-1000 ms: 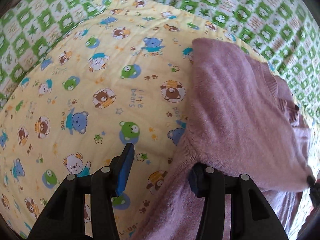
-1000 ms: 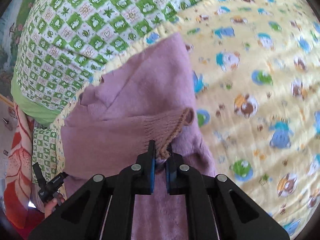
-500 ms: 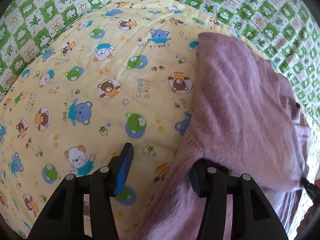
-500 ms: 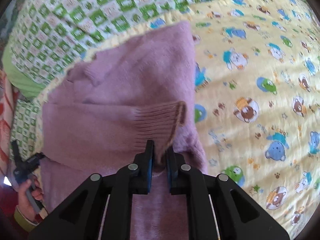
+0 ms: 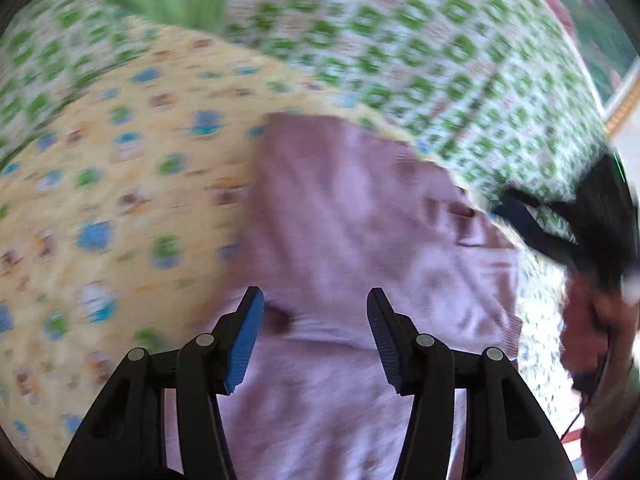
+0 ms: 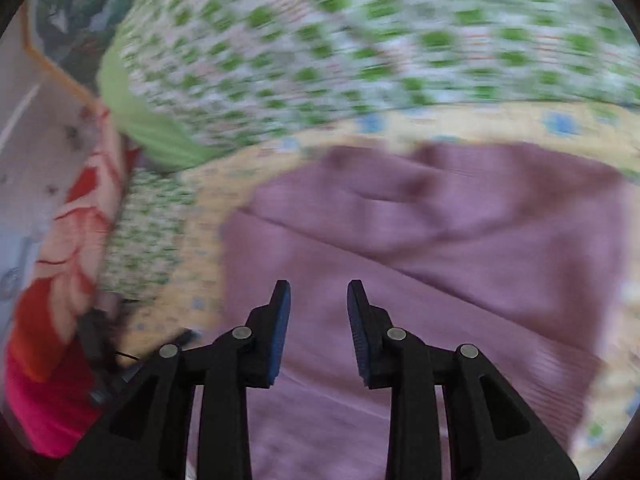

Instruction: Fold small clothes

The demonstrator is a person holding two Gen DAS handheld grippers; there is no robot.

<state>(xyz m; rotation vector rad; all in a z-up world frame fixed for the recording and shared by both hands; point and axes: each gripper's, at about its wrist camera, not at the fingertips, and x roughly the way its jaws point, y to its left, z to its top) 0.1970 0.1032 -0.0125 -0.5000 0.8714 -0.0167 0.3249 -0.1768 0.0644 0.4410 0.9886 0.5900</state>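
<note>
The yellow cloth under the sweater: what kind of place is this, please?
Probably a bed at home: a yellow bear-print blanket lies over a green checked quilt, with the purple sweater spread on top.

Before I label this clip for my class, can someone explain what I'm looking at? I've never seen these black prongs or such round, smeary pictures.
The prongs are two-finger grippers that a person holds, one in each hand. Each carries a fisheye camera looking along its fingers, hence the round pictures; the smear is motion blur. One picture comes from the left gripper, the other from the right gripper. Both stand open and hold nothing. Under them lies a mauve knitted sweater, partly folded, on a yellow quilt printed with cartoon bears. Beyond is a green-and-white checked bedcover. In the left picture the other gripper shows at the right edge.
</note>
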